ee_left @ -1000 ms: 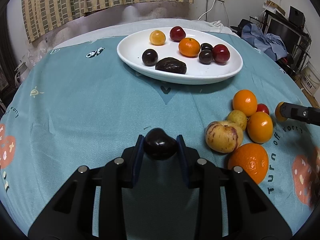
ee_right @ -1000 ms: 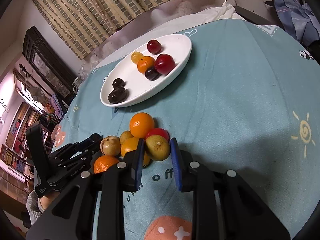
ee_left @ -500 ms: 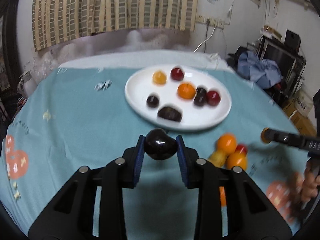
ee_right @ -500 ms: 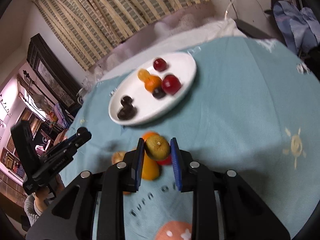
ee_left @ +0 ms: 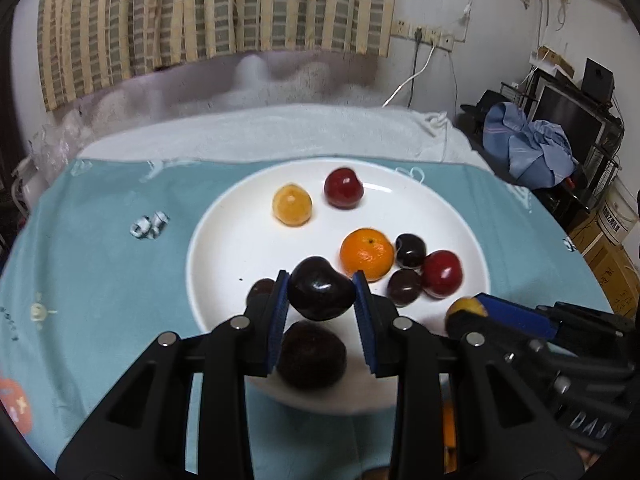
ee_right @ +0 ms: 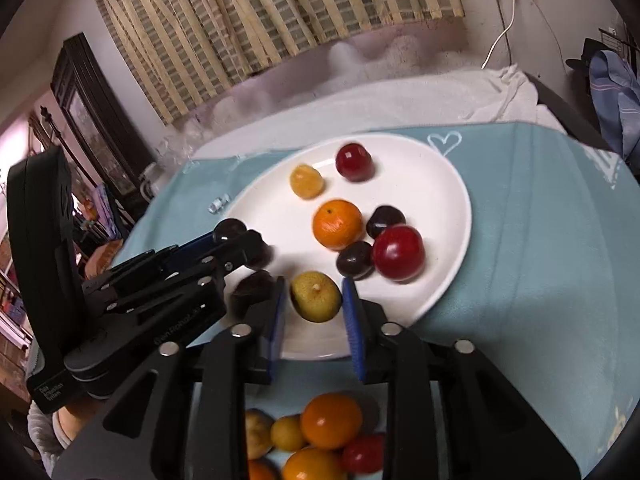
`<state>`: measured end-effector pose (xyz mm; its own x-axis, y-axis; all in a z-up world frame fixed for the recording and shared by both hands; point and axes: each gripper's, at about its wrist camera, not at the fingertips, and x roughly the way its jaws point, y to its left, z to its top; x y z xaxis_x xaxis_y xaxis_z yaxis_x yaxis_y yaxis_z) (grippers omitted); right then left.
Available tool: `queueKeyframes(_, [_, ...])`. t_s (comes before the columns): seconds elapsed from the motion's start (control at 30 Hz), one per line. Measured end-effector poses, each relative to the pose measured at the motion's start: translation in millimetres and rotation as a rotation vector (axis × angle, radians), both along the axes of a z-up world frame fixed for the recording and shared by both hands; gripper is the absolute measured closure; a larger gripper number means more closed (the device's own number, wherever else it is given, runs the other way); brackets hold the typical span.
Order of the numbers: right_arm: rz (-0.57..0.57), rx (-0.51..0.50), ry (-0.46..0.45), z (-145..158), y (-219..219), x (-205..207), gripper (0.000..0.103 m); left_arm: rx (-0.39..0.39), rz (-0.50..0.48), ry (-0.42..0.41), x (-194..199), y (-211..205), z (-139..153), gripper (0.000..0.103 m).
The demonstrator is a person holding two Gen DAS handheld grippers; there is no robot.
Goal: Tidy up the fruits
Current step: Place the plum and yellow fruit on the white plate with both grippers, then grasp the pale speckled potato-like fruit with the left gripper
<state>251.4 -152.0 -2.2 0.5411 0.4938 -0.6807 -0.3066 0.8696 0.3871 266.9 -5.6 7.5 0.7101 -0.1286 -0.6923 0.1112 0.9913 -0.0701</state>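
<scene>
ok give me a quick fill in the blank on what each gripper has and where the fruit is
1. The left gripper is shut on a dark ____.
2. The yellow-green fruit sits between the ____ gripper's fingers.
3. Both held fruits hang over the white ____.
4. A pile of loose fruit still lies on the ____ tablecloth.

Missing words: plum; right; plate; teal

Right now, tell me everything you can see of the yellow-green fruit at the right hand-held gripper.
The yellow-green fruit is small and roundish, dull olive-yellow with a matte skin and a pale stem nub on top. It sits between the blue pads of the right hand-held gripper, whose jaws have just been opening, above the near edge of the white plate. Whether it rests on the plate is unclear.
</scene>
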Motion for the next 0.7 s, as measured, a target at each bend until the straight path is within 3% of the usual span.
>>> queueKeyframes(0.13, [-0.015,-0.01,0.024,-6.6,-7.0,6.4,0.072,-0.007,-0.001,0.046,10.7,3.0,-16.7,0.07])
queueKeyframes(0.27, [-0.032,0.029,0.021,0.6,-17.1,2.5,0.072,-0.011,0.012,0.038,7.3,5.7,-13.0,0.069])
queueKeyframes(0.3, [-0.036,0.036,0.018,4.2,-19.0,0.1,0.072,-0.003,0.019,0.022,2.4,6.4,-8.9,0.062])
queueKeyframes(0.33, [-0.039,0.041,0.018,7.2,-20.2,-2.3,0.071,0.005,0.025,0.008,-2.8,7.6,-5.8,0.047])
queueKeyframes(0.4, [-0.038,0.06,0.019,13.8,-23.5,-8.5,0.067,0.017,0.031,-0.021,-14.0,9.5,0.7,0.035])
queueKeyframes(0.63, [-0.045,0.097,-0.029,34.0,-41.1,-50.8,0.067,-0.007,0.075,-0.057,-63.1,32.7,15.2,0.031])
queueKeyframes(0.67, [-0.053,0.108,-0.039,33.6,-47.0,-58.8,0.066,-0.01,0.082,-0.059,-70.0,35.8,15.5,0.029])
queueKeyframes(0.7, [-0.07,0.117,-0.044,31.5,-53.5,-66.8,0.057,-0.014,0.087,-0.064,-79.0,37.9,14.9,0.026])
